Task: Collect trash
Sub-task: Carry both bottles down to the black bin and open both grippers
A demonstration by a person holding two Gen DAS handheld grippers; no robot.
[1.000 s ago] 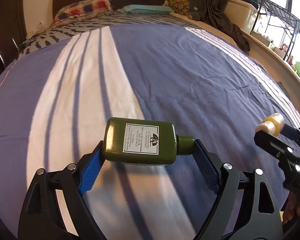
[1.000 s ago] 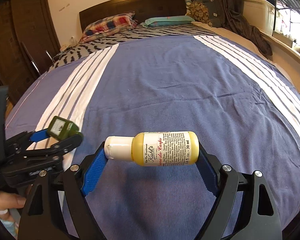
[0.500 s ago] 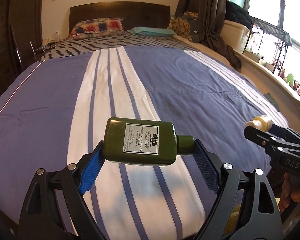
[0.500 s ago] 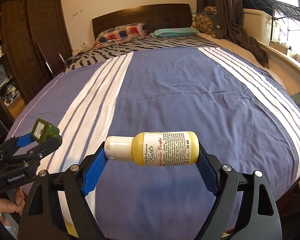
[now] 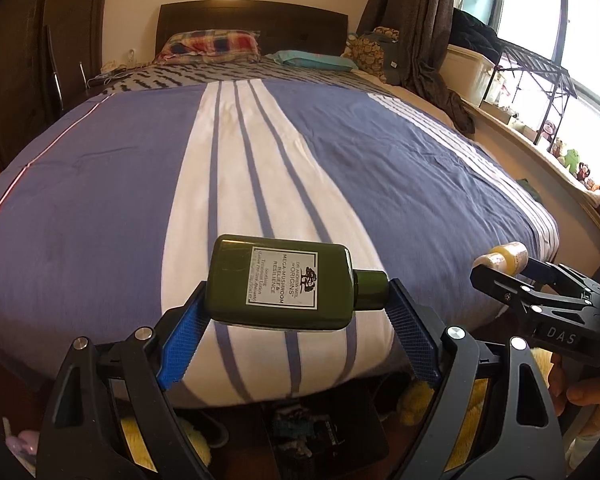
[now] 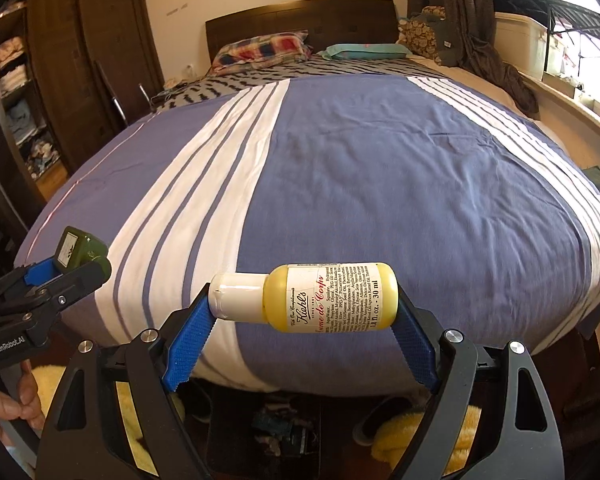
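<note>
Left wrist view: my left tool [image 5: 296, 312] clamps the green bottle [image 5: 280, 282] end to end, its base against the left blue pad and its cap against the right one, label facing me, at lower centre of the frame. Behind it the bed [image 5: 112, 184] fills the middle, with the plaid pillow [image 5: 210, 45] at upper centre. At the right edge I see my right tool [image 5: 504, 264] with the yellow bottle [image 5: 510, 255] in its tips. Right wrist view: my right tool [image 6: 304, 312] grips the yellow bottle [image 6: 328, 300] lengthwise, white cap to the left pad, at lower centre. At lower left, my left tool [image 6: 74, 262] carries the green bottle [image 6: 80, 250], and a hand [image 6: 10, 404] grips its handle below
</note>
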